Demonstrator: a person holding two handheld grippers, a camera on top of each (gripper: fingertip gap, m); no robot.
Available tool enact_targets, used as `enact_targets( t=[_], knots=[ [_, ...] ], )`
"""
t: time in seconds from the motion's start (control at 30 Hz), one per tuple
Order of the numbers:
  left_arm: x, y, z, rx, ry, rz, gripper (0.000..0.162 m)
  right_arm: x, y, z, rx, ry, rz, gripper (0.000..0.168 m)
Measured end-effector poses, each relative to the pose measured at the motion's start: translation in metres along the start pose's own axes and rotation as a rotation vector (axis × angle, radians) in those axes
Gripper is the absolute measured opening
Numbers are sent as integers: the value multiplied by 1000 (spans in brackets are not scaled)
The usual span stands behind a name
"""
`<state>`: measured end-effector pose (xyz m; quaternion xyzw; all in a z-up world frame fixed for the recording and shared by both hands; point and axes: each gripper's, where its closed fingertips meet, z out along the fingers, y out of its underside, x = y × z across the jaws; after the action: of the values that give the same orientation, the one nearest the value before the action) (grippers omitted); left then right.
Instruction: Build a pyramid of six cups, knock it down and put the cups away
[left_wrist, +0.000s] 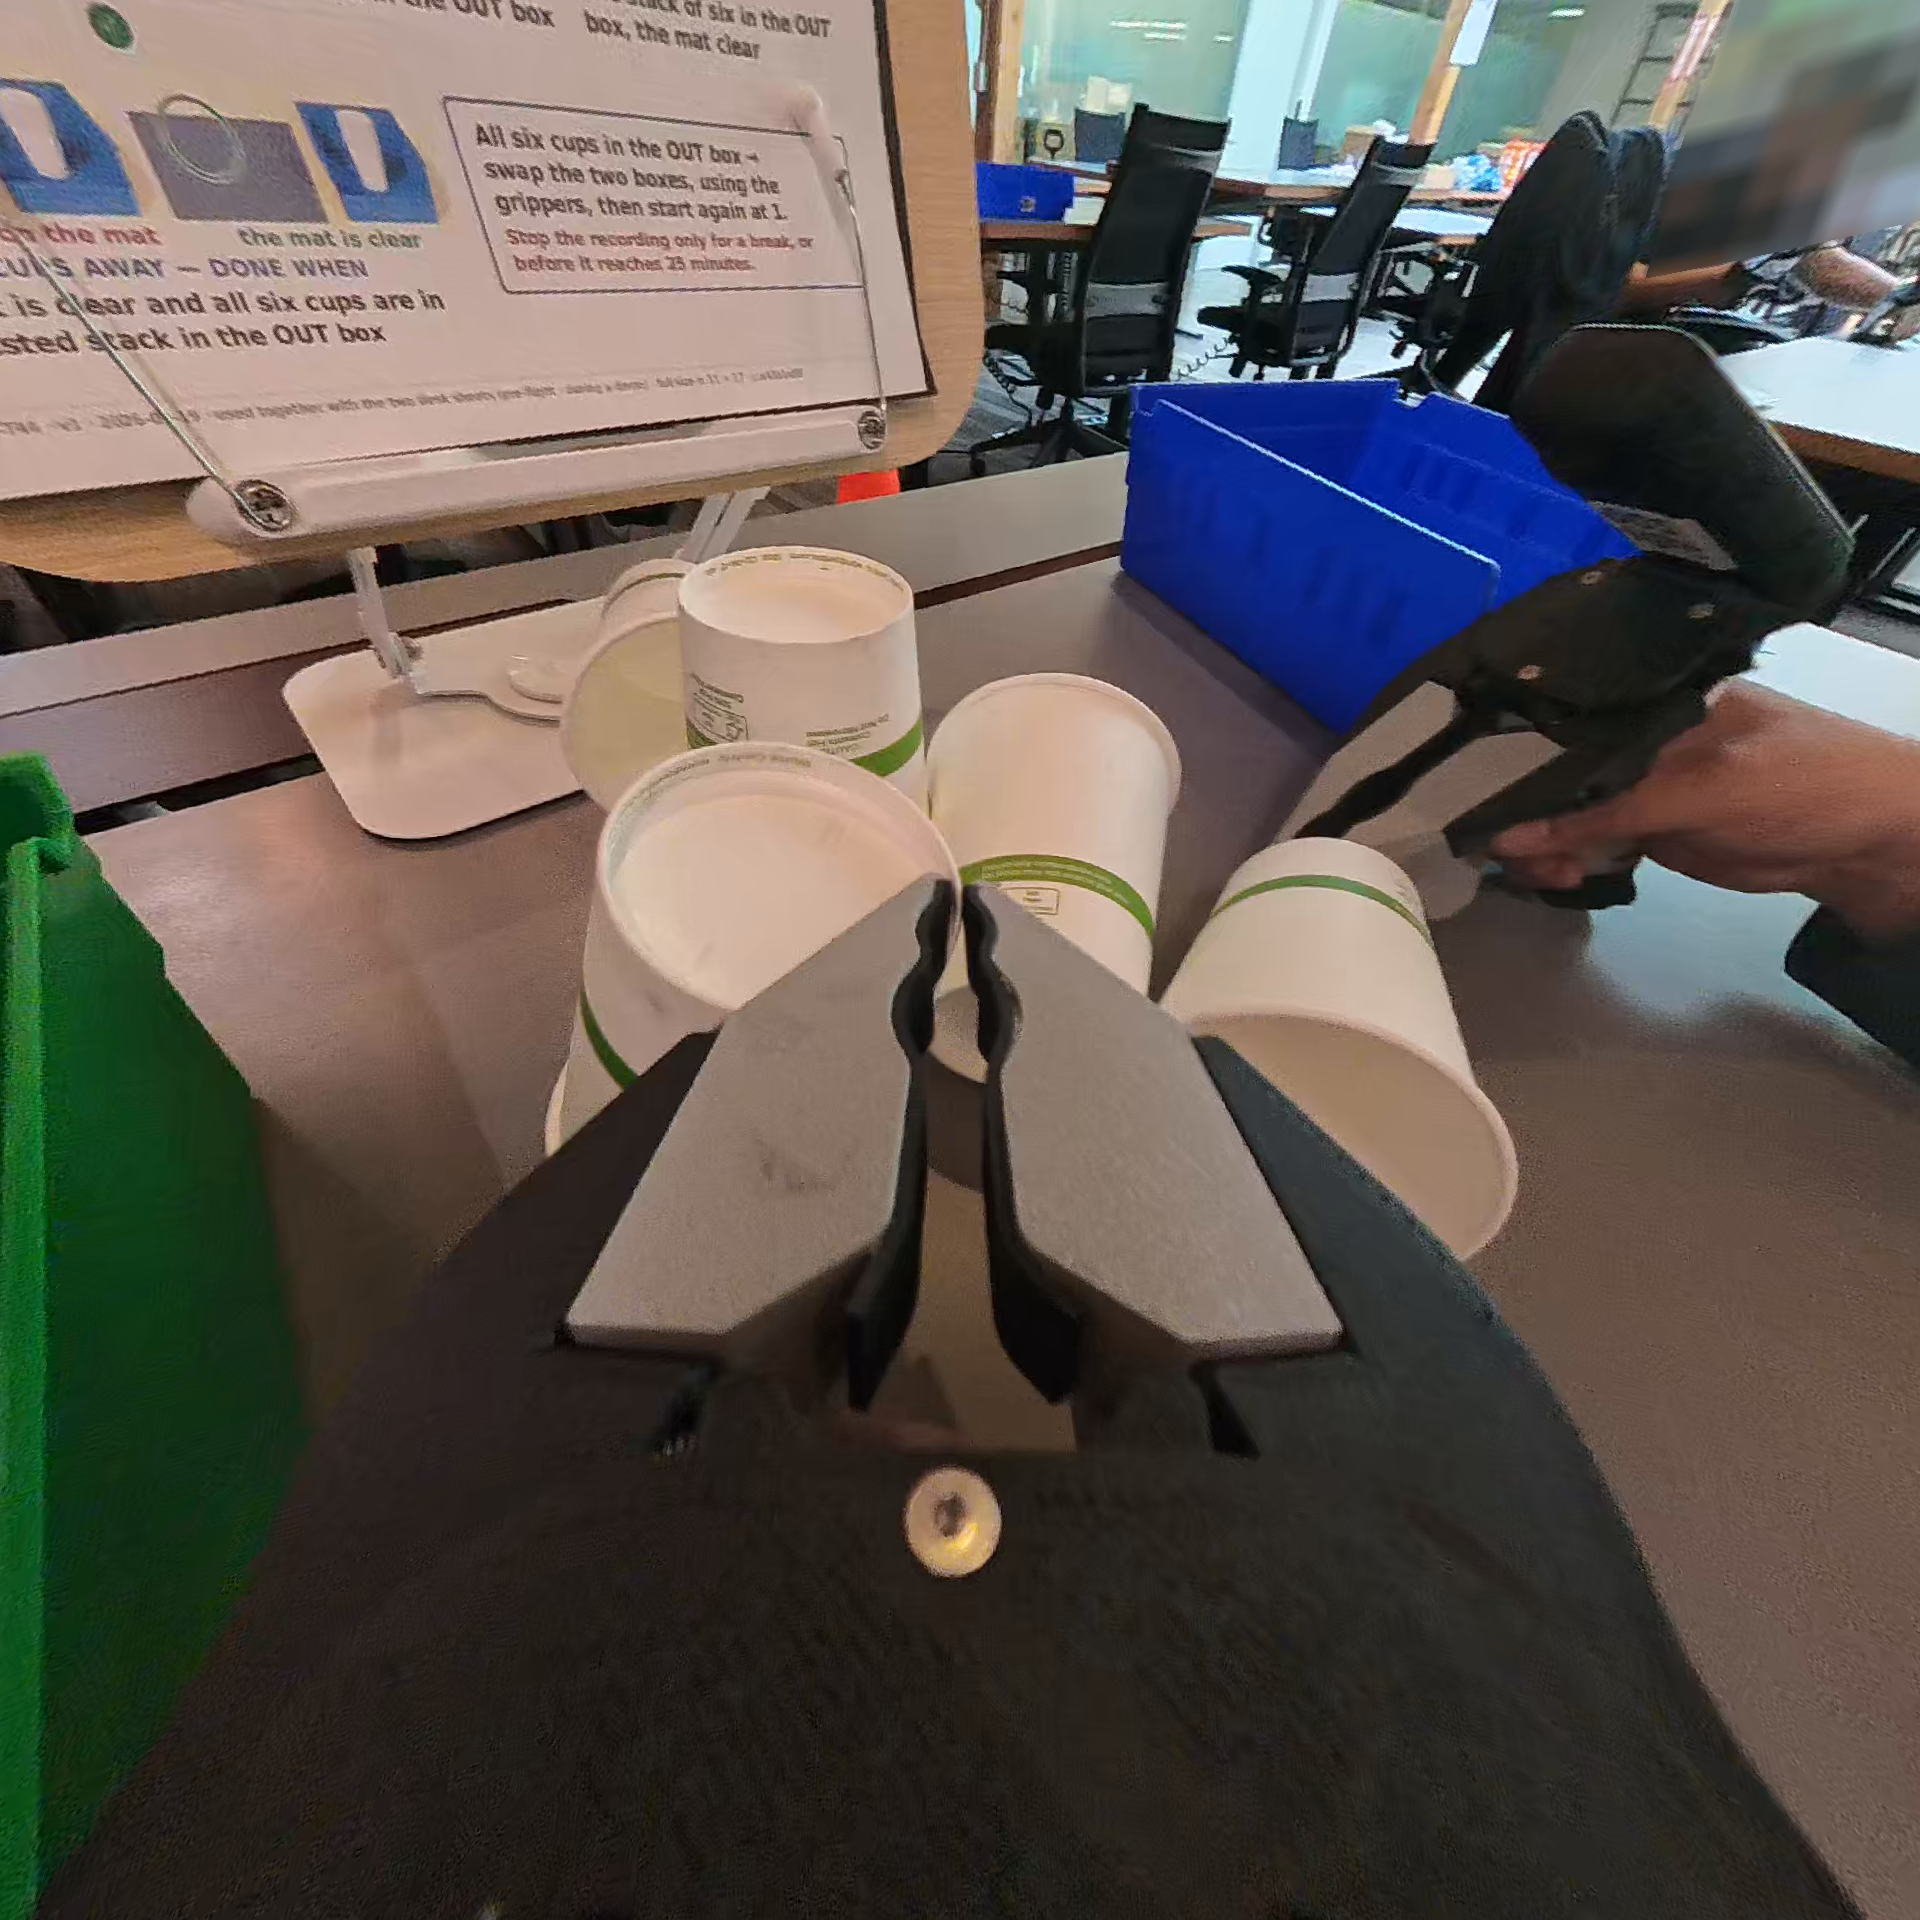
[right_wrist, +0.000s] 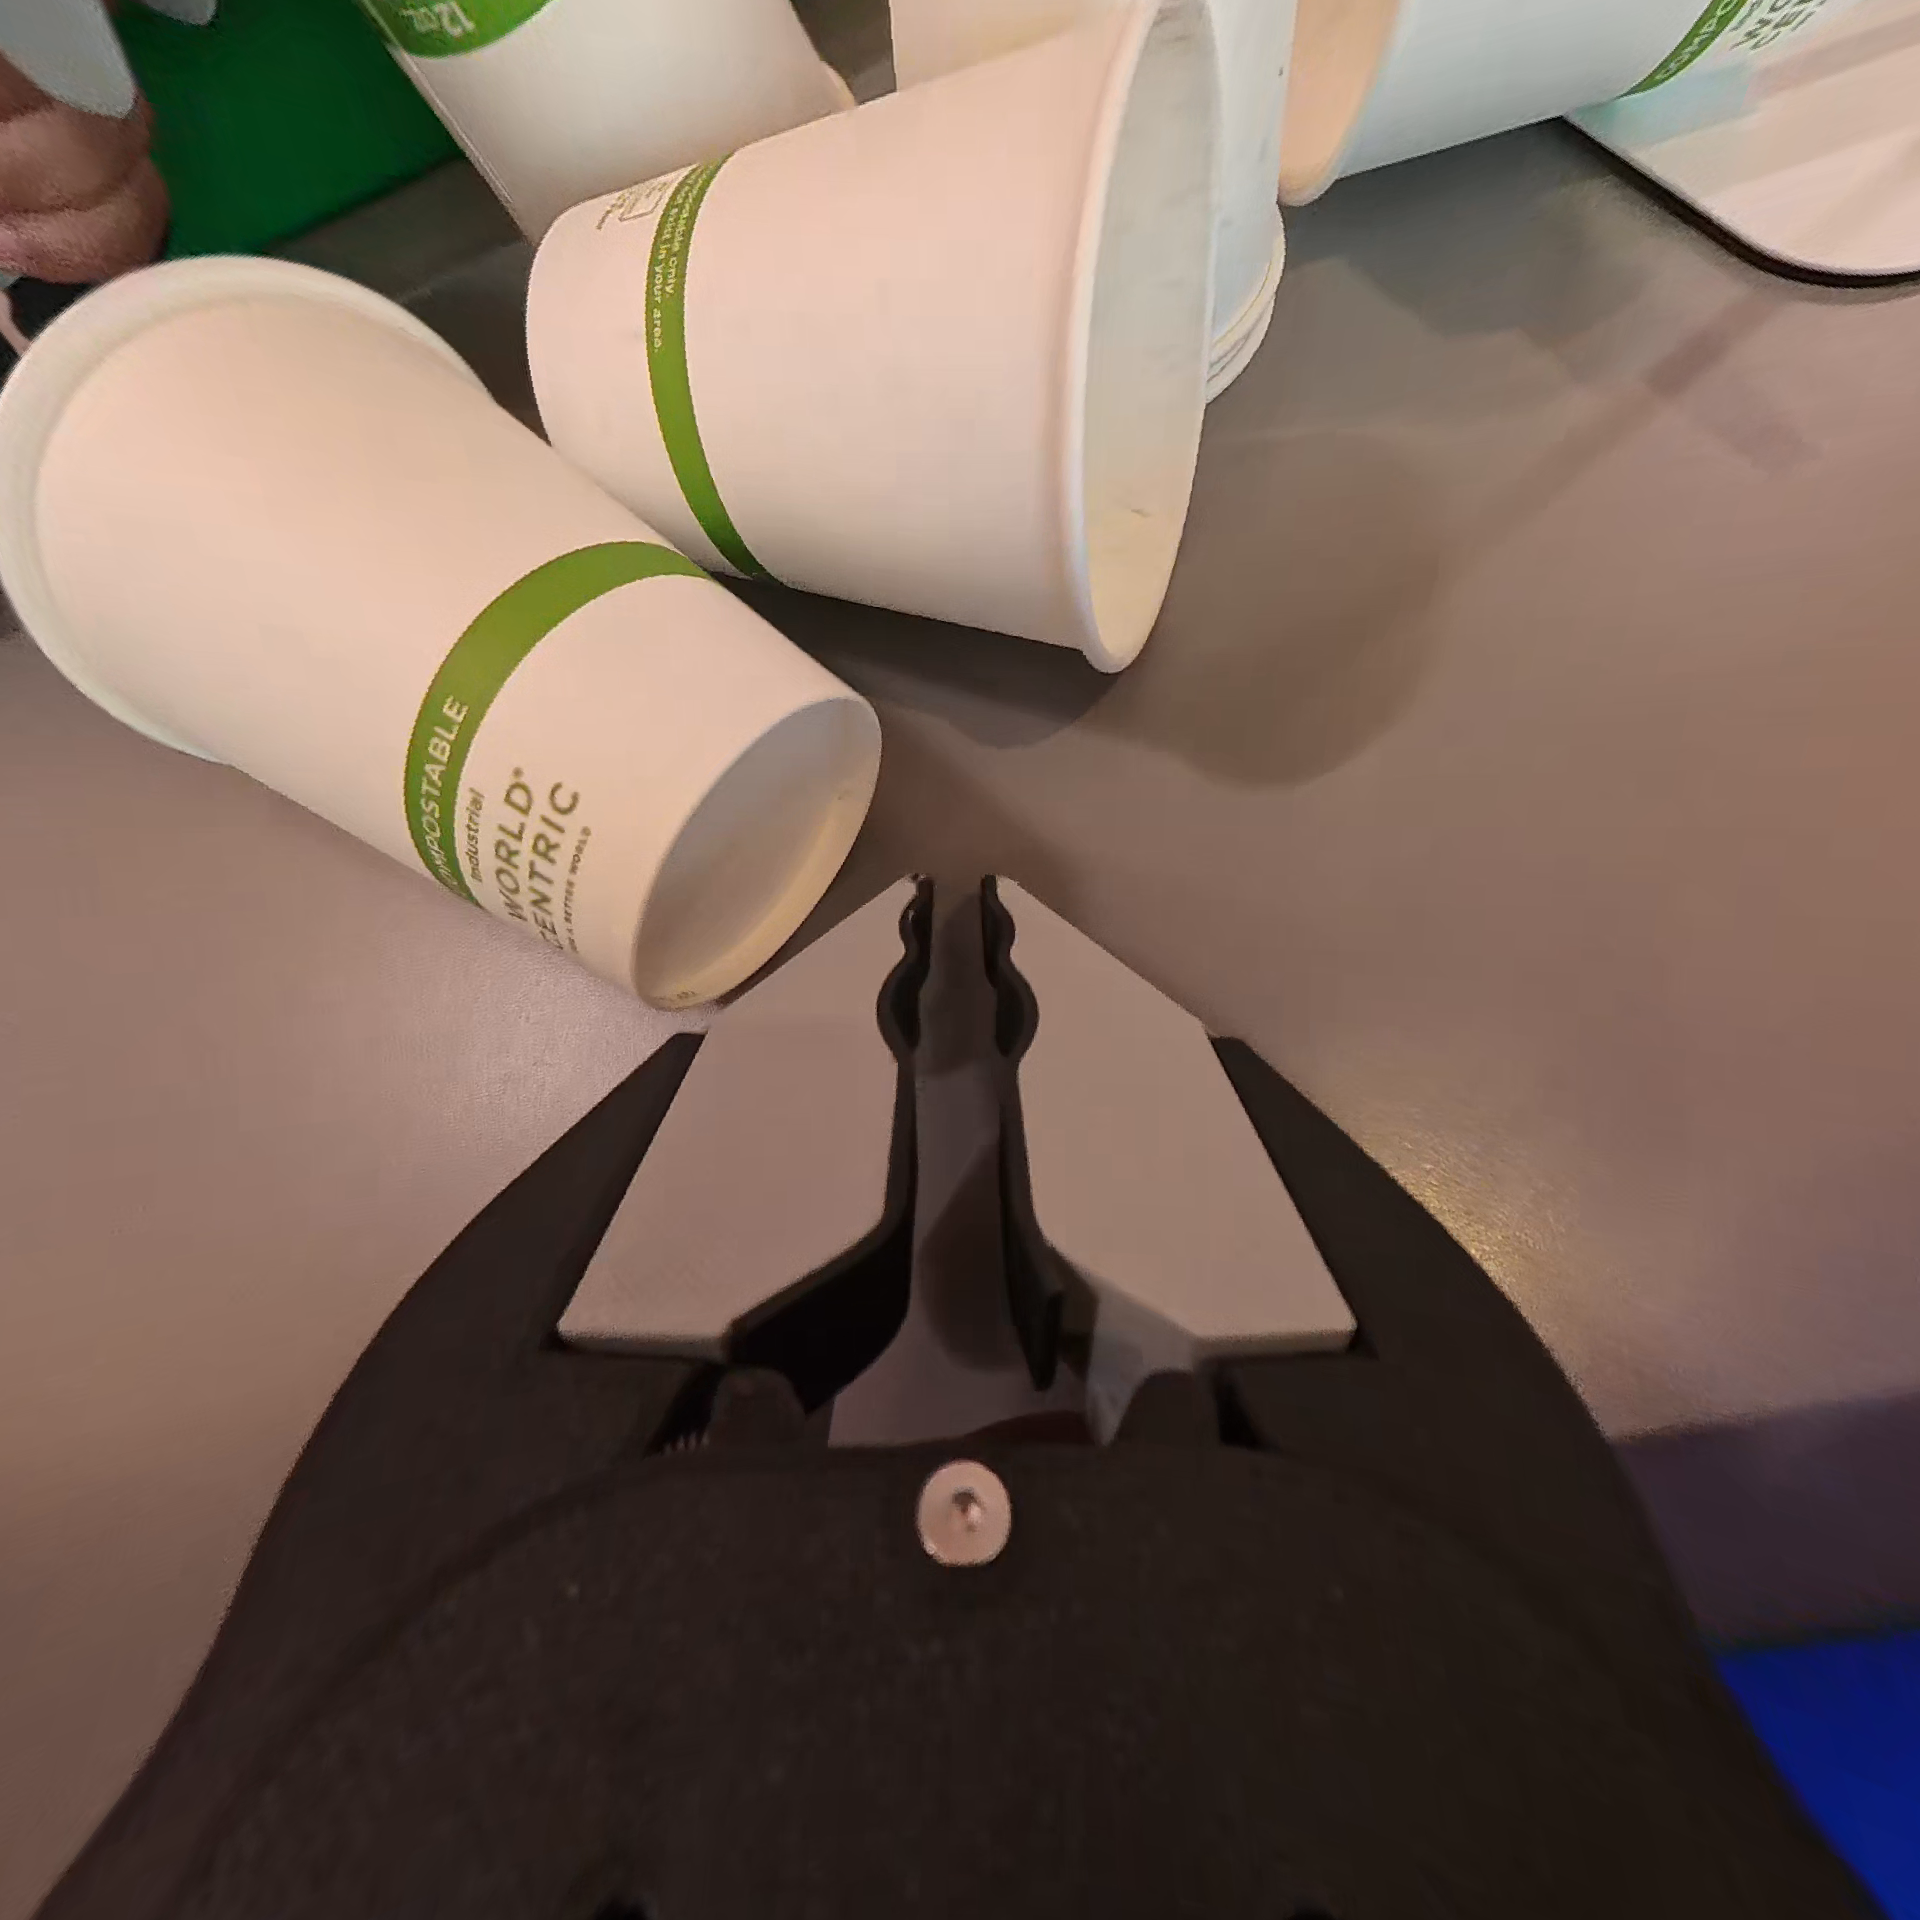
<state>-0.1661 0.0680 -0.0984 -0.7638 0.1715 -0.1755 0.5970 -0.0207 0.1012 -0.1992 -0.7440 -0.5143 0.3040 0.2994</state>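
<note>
Several white paper cups with green bands lie toppled on the grey mat (left_wrist: 343, 997). In the left wrist view one upturned cup (left_wrist: 727, 914) leans just ahead of my left gripper (left_wrist: 958, 902), whose jaws are nearly closed with the tips at its base rim. Another upturned cup (left_wrist: 800, 665) stands behind it. Two cups (left_wrist: 1049, 810) (left_wrist: 1340, 1039) lie on their sides to the right. My right gripper (right_wrist: 956, 883) is shut and empty, low over the mat, beside the base of a lying cup (right_wrist: 416, 623). A second lying cup (right_wrist: 883, 395) is beyond it.
A blue bin (left_wrist: 1351, 530) stands at the back right and a green bin (left_wrist: 104, 1143) at the left. An instruction board on a white stand (left_wrist: 436, 748) is behind the cups. A hand holds the right gripper (left_wrist: 1320, 810) near the blue bin. There is about 20 centimetres between the tips of the two grippers. It is some 9 centimetres from my left tips to the upturned cup (left_wrist: 800, 665).
</note>
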Motion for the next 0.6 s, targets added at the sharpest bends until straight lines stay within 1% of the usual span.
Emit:
enact_targets(
  t=[0.1, 0.17, 0.2, 0.23, 0.27, 0.3, 0.4, 0.5, 0.6],
  knots=[
    [6, 2, -4, -12, 51, -23, 0, 1, -1, -1, 9, -1, 15, 7],
    [17, 7, -5, -42, 141, -65, 0, 2, -2, -2, 17, 0, 26, 7],
    [25, 14, -5, -84, 202, -93, 0, 3, -2, -2, 18, -1, 30, 7],
    [34, 25, -5, -144, 264, -112, 4, 3, -2, -2, 18, -1, 32, 7],
    [42, 36, -3, -208, 320, -122, 13, 3, -2, -2, 16, -1, 32, 7],
    [49, 44, -1, -258, 352, -126, 18, 3, -1, -1, 14, -1, 31, 7],
    [53, 59, 9, -319, 330, -78, 26, 2, -2, -1, 15, 0, 22, 7],
    [53, 64, 14, -334, 289, 1, 25, 1, -3, -2, 20, 1, 21, 7],
    [51, 61, 16, -307, 257, 38, 24, 2, -3, -2, 19, 5, 18, 7]
  ],
)
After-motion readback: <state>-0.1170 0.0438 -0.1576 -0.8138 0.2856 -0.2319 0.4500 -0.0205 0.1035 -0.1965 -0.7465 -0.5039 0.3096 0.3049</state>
